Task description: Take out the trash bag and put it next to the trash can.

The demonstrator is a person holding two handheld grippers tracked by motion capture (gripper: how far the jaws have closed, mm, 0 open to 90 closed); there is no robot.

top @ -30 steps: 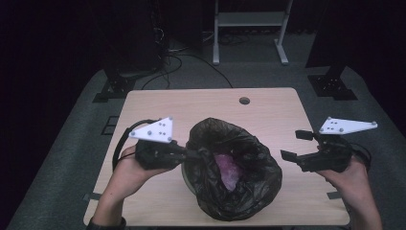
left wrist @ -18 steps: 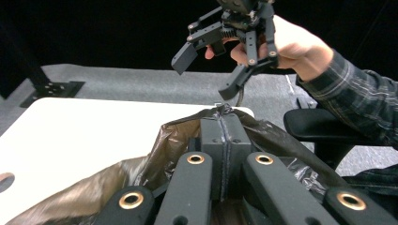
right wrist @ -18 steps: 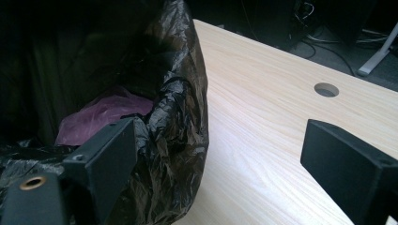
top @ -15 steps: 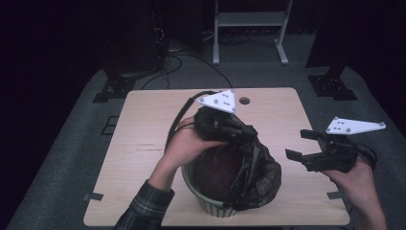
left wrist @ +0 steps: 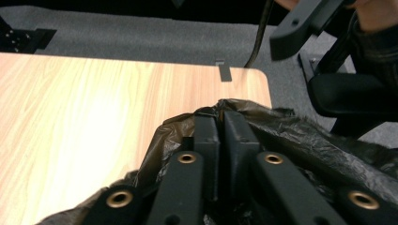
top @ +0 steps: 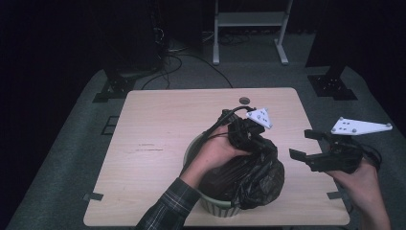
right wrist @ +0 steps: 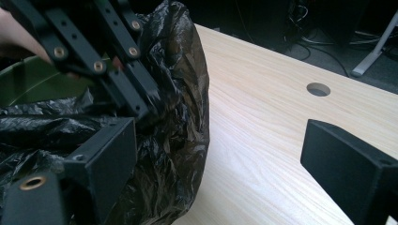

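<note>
A black plastic bag [top: 249,177] lines a pale ribbed bin [top: 215,206] on the wooden table [top: 163,120]. My left gripper [top: 262,143] reaches across the bin's mouth and pinches a gathered fold of the bag [left wrist: 300,140] at its right side. Its jaws have just been opening a little, with the film still between them. Seen from the right gripper view, the left gripper [right wrist: 148,110] bites the bag [right wrist: 178,70] above the green inside of the bin [right wrist: 28,79]. My right gripper [top: 302,143] hovers open just right of the bag, nothing between its jaws.
A round cable hole [top: 244,100] sits in the table's far edge. Bare wood lies left of the bin and between the bag and the right gripper [right wrist: 218,131]. Grey carpet, stand legs [top: 249,28] and cables surround the table.
My left gripper has swung from the bin's left side across to its right, dragging the bag's rim over the opening, which now looks closed over. The right gripper has stayed put.
</note>
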